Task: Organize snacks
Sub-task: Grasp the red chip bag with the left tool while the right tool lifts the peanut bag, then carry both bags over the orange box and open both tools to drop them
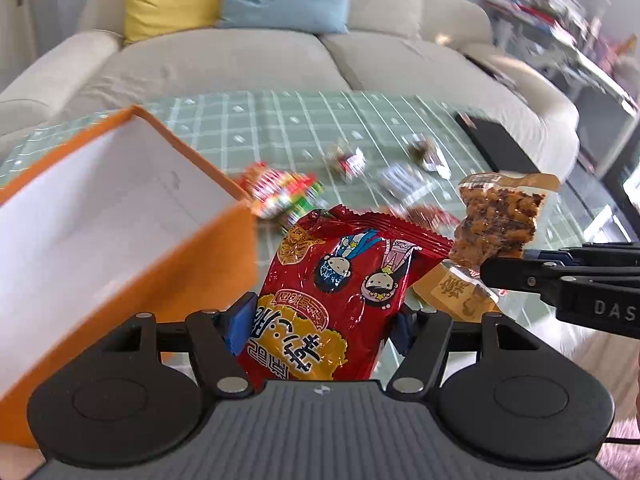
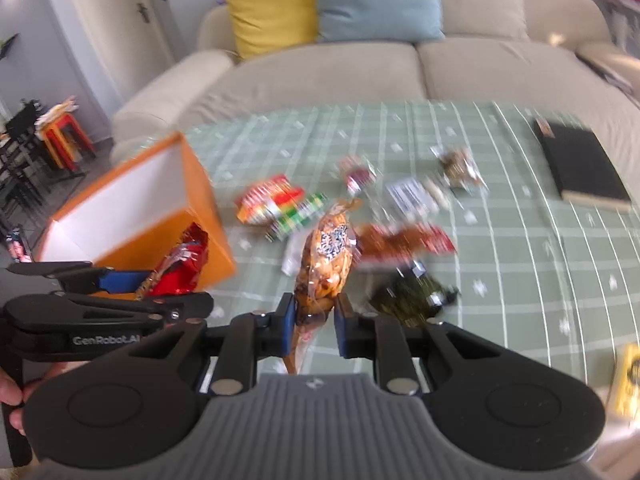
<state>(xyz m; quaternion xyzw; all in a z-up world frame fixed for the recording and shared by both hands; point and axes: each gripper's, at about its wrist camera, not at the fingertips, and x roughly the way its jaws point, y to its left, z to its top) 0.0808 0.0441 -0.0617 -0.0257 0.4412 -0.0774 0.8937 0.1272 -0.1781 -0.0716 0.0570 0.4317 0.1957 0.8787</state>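
The left gripper (image 1: pixel 324 320) stands fairly wide, its blue pads (image 1: pixel 240 324) pressed against both sides of a red snack bag (image 1: pixel 340 284) at lower centre of the left wrist view; the bag is lifted off the table. The right gripper (image 2: pixel 316 320) is nearly closed, clamped on the lower end of a clear packet of brown snack (image 2: pixel 326 256) held upright at centre of the right wrist view. The orange box (image 1: pixel 132 240) occupies the left of the left wrist view, open, its white interior (image 1: pixel 100 208) showing nothing inside; the far part is out of view. Loose snack packets (image 2: pixel 280 204) lie blurred on the green checked tablecloth (image 2: pixel 500 240) mid-frame; a black book (image 2: pixel 580 168) lies upper right.
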